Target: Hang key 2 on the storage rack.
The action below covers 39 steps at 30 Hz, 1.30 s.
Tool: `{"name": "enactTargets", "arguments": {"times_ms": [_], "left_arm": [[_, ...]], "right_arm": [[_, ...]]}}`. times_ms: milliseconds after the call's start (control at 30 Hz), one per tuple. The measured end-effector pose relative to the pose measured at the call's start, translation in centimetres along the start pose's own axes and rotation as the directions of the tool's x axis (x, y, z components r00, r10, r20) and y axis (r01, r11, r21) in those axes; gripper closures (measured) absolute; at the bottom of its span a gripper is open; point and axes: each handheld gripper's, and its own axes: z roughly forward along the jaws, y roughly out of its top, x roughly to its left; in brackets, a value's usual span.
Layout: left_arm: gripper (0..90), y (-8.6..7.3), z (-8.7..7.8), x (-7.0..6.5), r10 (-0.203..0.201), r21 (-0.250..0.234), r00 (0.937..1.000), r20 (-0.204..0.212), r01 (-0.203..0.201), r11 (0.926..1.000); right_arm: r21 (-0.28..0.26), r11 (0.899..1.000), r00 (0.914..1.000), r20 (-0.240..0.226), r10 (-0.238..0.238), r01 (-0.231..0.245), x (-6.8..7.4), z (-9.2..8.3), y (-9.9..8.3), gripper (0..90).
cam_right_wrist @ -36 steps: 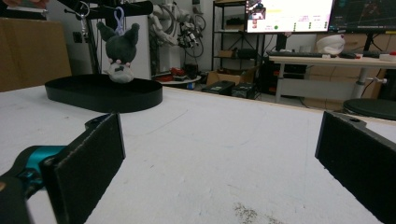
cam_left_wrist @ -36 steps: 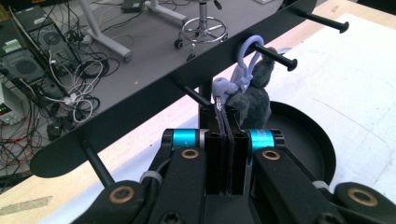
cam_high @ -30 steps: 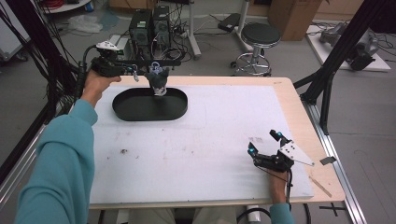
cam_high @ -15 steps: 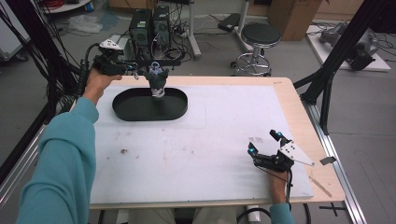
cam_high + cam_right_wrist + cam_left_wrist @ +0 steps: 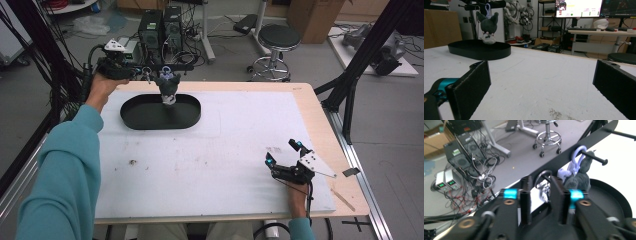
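The right gripper (image 5: 282, 151) rests low at the near right of the table (image 5: 200, 165). Its jaws are spread wide with nothing between them.

Farther off, at the far left, sits a black tray (image 5: 135, 117). A grey plush toy (image 5: 169, 90) hangs over it, its lavender clip (image 5: 577, 157) looped on a peg (image 5: 596, 158) of the rack bar (image 5: 175, 66).

The left gripper (image 5: 541, 181) is up at that bar, just beside the toy. Its jaws have just been opening and now stand part open. A silvery ring (image 5: 544, 187) sits in the gap, and neither pad seems to press on it.

This looks like a release: the peg, not the gripper, now carries the toy. The hanging step appears done, and the gripper should be free to back away without snagging the ring.
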Motion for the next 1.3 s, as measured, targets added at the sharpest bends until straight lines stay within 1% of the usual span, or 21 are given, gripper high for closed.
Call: {"name": "enactTargets", "arguments": {"times_ms": [67, 100, 133, 167, 200, 233, 267, 300, 367, 400, 500, 633, 733, 800, 867, 967, 1033, 1100, 1133, 1167, 1300], "left_arm": [[50.0, 0.2, -0.1, -0.3, -0.017, 0.003, 0.9986, -0.051, 0.017, 0.9998], [37.6, 0.3, -0.2, -0.4, -0.026, 0.006, 0.9973, -0.068, 0.026, 0.9996], [29.1, 0.4, -0.4, -0.4, -0.037, 0.007, 0.9978, -0.054, 0.037, 0.9993], [26.2, 0.4, -0.6, -0.4, -0.057, 0.002, 0.9982, -0.02, 0.057, 0.9983], [22.2, 0.4, -0.8, -0.4, -0.077, 0.001, 0.997, -0.004, 0.077, 0.997], [10.8, 0.6, -1.1, -0.6, -0.11, 0.003, 0.994, 0.0, 0.11, 0.994], [1.6, 0.7, -1.5, -0.7, -0.131, -0.002, 0.991, 0.027, 0.131, 0.9914], [1.7, 0.9, -1.8, -1.0, -0.119, -0.012, 0.992, 0.042, 0.119, 0.9928], [1.7, 1.2, -2.9, -1.9, -0.039, -0.075, 0.9986, 0.035, 0.042, 0.9963], [1.7, 1.3, -3.3, -2.3, -0.029, -0.089, 0.9989, 0.037, 0.032, 0.9955], [1.7, 1.0, -4.6, -2.8, -0.031, -0.14, 0.9982, 0.052, 0.038, 0.9894], [1.7, -0.4, -6.2, -3.5, -0.025, -0.198, 0.9976, 0.065, 0.038, 0.9795], [1.7, -2.4, -7.4, -4.4, -0.005, -0.254, 0.9968, 0.08, 0.025, 0.9668], [1.7, -4.0, -8.1, -4.9, -0.01, -0.288, 0.995, 0.1, 0.039, 0.957], [1.7, -5.4, -8.7, -5.4, -0.019, -0.303, 0.9945, 0.103, 0.05, 0.9517], [1.7, -7.8, -9.6, -6.3, -0.013, -0.352, 0.9934, 0.114, 0.052, 0.9345], [1.7, -9.5, -10.1, -6.9, -0.007, -0.366, 0.9942, 0.108, 0.046, 0.9295], [1.7, -11.5, -10.5, -7.5, -0.007, -0.394, 0.9941, 0.108, 0.049, 0.9179], [1.7, -12.2, -10.7, -7.7, -0.013, -0.396, 0.994, 0.109, 0.055, 0.9164], [1.7, -13.5, -10.9, -8.0, -0.026, -0.415, 0.9928, 0.117, 0.073, 0.9067], [1.7, -17.0, -11.2, -9.0, -0.044, -0.454, 0.9915, 0.123, 0.095, 0.886]], "right_arm": [[0.0, 1.0, 1.0, 0.0, -0.001, 0.001, 0.0, 0.0, 0.0, 0.6], [0.0, 1.0, 1.0, -0.001, 0.0, 0.0, 0.0, 0.0, 0.0, 0.7], [0.0, 1.0, 1.0, -0.001, 0.001, -0.001, 0.0, 0.0, 0.0, 0.7], [0.001, 1.0, 1.0, -0.001, 0.001, -0.001, 0.0, 0.0, 0.0, 0.6], [0.001, 1.0, 1.0, 0.0, 0.0, 0.0, 0.0, 0.0, 0.0, 0.7], [0.0, 1.0, 1.0, -0.001, 0.0, 0.0, 0.0, 0.0, 0.0, 0.6], [0.002, 1.0, 1.0, 0.001, 0.001, -0.001, 0.0, 0.0, 0.0, 0.6], [0.001, 1.0, 1.0, 0.001, -0.001, 0.001, 0.0, 0.0, 0.0, 0.7], [0.0, 1.0, 1.0, 0.0, 0.0, 0.0, 0.0, 0.0, 0.0, 0.7], [0.0, 1.0, 1.0, 0.0, 0.0, 0.0, 0.0, 0.0, 0.0, 0.7], [-0.004, 1.0, 1.0, 0.0, -0.007, 0.007, -0.1, 0.0, 0.0, 0.7], [0.002, 1.0, 1.0, -0.002, 0.001, -0.001, 0.0, 0.0, 0.0, 0.7], [-0.001, 1.0, 1.0, -0.001, 0.0, 0.0, 0.0, 0.0, 0.0, 0.7], [0.001, 1.0, 1.0, -0.001, 0.001, -0.001, 0.0, 0.0, 0.0, 0.6], [0.001, 1.0, 1.0, 0.0, 0.001, -0.001, 0.0, 0.0, 0.0, 0.6], [0.0, 1.0, 1.0, 0.001, -0.001, 0.001, 0.0, 0.0, 0.0, 0.7], [0.0, 1.0, 1.0, 0.001, -0.001, 0.001, 0.0, 0.0, 0.0, 0.6], [0.001, 1.0, 1.0, 0.002, -0.001, 0.001, 0.0, 0.0, 0.0, 0.7], [0.001, 1.0, 1.0, 0.003, -0.004, 0.004, 0.0, 0.0, 0.0, 0.7], [0.0, 1.0, 1.0, 0.002, -0.008, 0.008, 0.0, 0.0, 0.0, 0.7], [0.0, 1.0, 0.9999, 0.002, -0.011, 0.011, 0.0, 0.0, 0.0, 0.7]]}}
